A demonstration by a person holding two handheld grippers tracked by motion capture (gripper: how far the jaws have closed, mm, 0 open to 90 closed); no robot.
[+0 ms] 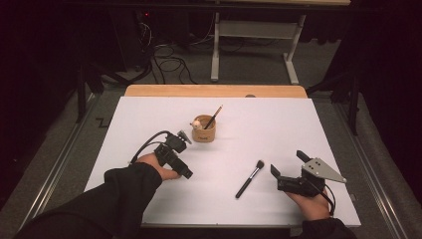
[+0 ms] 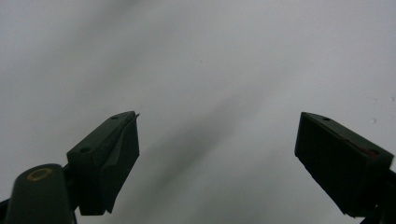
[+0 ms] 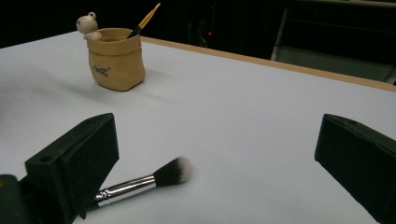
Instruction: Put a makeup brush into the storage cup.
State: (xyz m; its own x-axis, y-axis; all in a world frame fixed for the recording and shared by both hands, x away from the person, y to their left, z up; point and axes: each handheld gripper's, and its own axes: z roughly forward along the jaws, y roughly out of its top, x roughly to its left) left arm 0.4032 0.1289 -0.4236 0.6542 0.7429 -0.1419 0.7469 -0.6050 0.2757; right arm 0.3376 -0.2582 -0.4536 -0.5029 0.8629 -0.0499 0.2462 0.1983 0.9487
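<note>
A tan pouch-shaped cup [image 1: 204, 133] [image 3: 116, 58] stands at the middle of the white sheet, with a small pale figurine [image 1: 197, 123] [image 3: 88, 24] on its rim and a thin brush [image 1: 215, 117] [image 3: 145, 18] leaning out of it. A black-handled makeup brush [image 1: 250, 178] [image 3: 144, 182] lies flat to the right, bristles toward the cup. My right gripper [image 1: 288, 164] [image 3: 215, 158] rests open just right of that brush, whose handle runs behind the left jaw. My left gripper [image 1: 185, 172] [image 2: 217, 158] is left of the cup, open over bare white sheet, nothing between its jaws.
The white sheet [image 1: 249, 119] covers a wooden table whose far edge [image 1: 214, 90] shows at the back. Beyond it are a metal desk frame [image 1: 215, 55] and cables on the floor [image 1: 169, 62]. Metal rails run along both sides of the table.
</note>
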